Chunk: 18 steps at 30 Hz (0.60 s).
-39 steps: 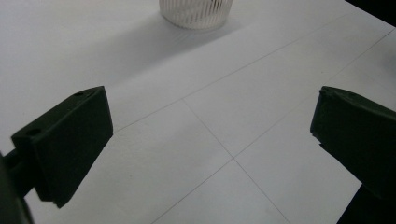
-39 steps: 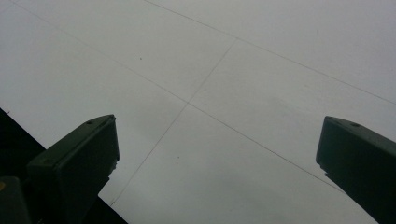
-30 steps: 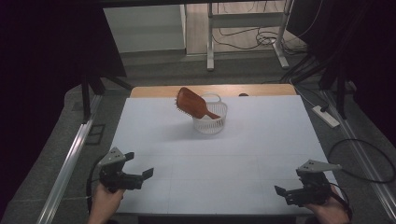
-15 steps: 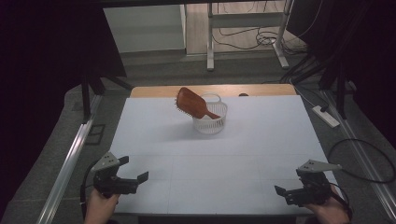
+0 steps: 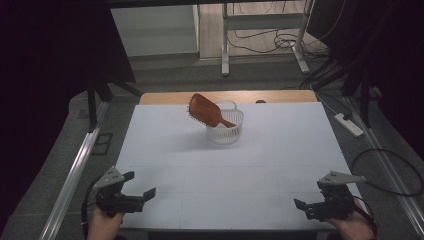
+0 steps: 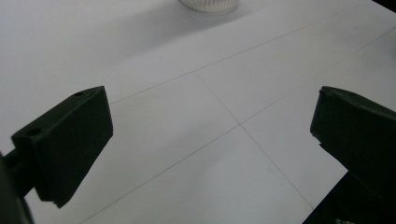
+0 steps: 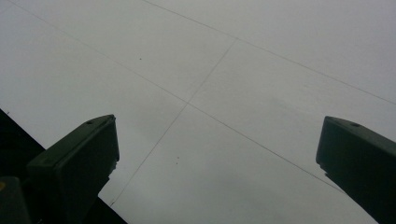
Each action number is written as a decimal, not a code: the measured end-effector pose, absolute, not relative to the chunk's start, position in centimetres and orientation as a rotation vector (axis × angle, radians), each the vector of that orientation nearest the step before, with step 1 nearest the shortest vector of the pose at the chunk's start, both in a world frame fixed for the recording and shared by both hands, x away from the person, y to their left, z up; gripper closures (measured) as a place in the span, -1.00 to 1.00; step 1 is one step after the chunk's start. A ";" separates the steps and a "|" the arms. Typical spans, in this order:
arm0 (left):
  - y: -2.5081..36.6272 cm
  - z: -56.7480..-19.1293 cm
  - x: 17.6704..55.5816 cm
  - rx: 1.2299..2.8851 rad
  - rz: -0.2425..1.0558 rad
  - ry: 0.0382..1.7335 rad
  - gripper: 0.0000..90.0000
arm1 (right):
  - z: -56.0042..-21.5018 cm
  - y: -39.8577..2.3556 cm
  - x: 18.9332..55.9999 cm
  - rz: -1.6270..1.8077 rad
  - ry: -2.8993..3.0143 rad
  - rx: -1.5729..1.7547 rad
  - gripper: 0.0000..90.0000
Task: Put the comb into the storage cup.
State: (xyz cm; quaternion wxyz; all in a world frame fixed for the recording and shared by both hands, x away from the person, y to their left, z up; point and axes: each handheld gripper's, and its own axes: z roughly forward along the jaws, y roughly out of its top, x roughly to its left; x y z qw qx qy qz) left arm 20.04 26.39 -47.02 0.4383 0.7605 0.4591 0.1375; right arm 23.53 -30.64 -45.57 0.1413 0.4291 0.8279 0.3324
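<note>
Both pairs of jaws are spread wide and hold nothing.

From the high view, the left gripper [image 5: 136, 186] sits at the near left corner of the white table [image 5: 165, 150], and the right gripper [image 5: 311, 206] sits at the near right corner. Far ahead, near the back middle, stands a small white basket [image 5: 226, 131]. A brown hairbrush [image 5: 206, 111] pokes out of it. Its flat head leans up and to the left, and its handle goes down into the basket. Both grippers are well apart from it, and neither looks clearly closer.

From the left gripper view, the two black jaws stand far apart over bare table with thin lines. The bottom of the basket [image 6: 208, 4] peeks in at the top edge, so it lies straight ahead.

From the right gripper view, the jaws also stand far apart, with plain table between them.
</note>
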 end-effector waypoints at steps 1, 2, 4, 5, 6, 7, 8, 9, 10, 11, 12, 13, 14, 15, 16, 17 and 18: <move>26.4 -47.0 20.0 1.890 0.342 1.144 -1.00 | -45.6 -30.6 23.5 0.960 2.389 1.239 -1.00; 26.5 -47.1 19.9 1.890 0.341 1.145 -1.00 | -45.6 -30.7 23.5 0.962 2.388 1.238 -1.00; 26.6 -47.1 19.8 1.893 0.342 1.147 -1.00 | -45.6 -30.7 23.5 0.965 2.384 1.240 -1.00; 26.6 -47.1 19.8 1.893 0.342 1.147 -1.00 | -45.6 -30.7 23.5 0.965 2.384 1.240 -1.00; 26.6 -47.2 19.7 1.894 0.344 1.151 -1.00 | -45.6 -30.7 23.5 0.966 2.384 1.241 -1.00; 26.6 -47.2 19.6 1.896 0.345 1.151 -1.00 | -45.6 -30.7 23.5 0.966 2.384 1.240 -1.00; 26.6 -47.2 19.5 1.899 0.349 1.154 -1.00 | -45.6 -30.7 23.5 0.965 2.383 1.240 -1.00; 26.6 -47.2 19.5 1.899 0.349 1.154 -1.00 | -45.6 -30.7 23.5 0.965 2.383 1.240 -1.00; 26.6 -47.2 19.4 1.901 0.350 1.156 -1.00 | -45.6 -30.7 23.5 0.966 2.383 1.241 -1.00; 26.7 -47.2 19.4 1.903 0.351 1.156 -1.00 | -45.6 -30.7 23.5 0.966 2.383 1.241 -1.00; 26.7 -47.2 19.3 1.903 0.354 1.158 -1.00 | -45.6 -30.7 23.5 0.967 2.383 1.241 -1.00; 26.7 -47.2 19.3 1.905 0.354 1.160 -1.00 | -45.6 -30.7 23.5 0.967 2.383 1.242 -1.00; 26.7 -47.2 19.2 1.905 0.355 1.161 -1.00 | -45.6 -30.7 23.5 0.966 2.383 1.241 -1.00; 26.8 -47.3 19.2 1.907 0.356 1.162 -1.00 | -45.6 -30.7 23.5 0.966 2.383 1.241 -1.00; 26.8 -47.3 19.1 1.906 0.355 1.164 -1.00 | -45.6 -30.7 23.5 0.966 2.383 1.241 -1.00; 26.8 -47.3 19.1 1.905 0.356 1.168 -1.00 | -45.6 -30.7 23.5 0.966 2.383 1.241 -1.00; 26.8 -47.3 19.0 1.906 0.357 1.169 -1.00 | -45.6 -30.7 23.5 0.967 2.383 1.242 -1.00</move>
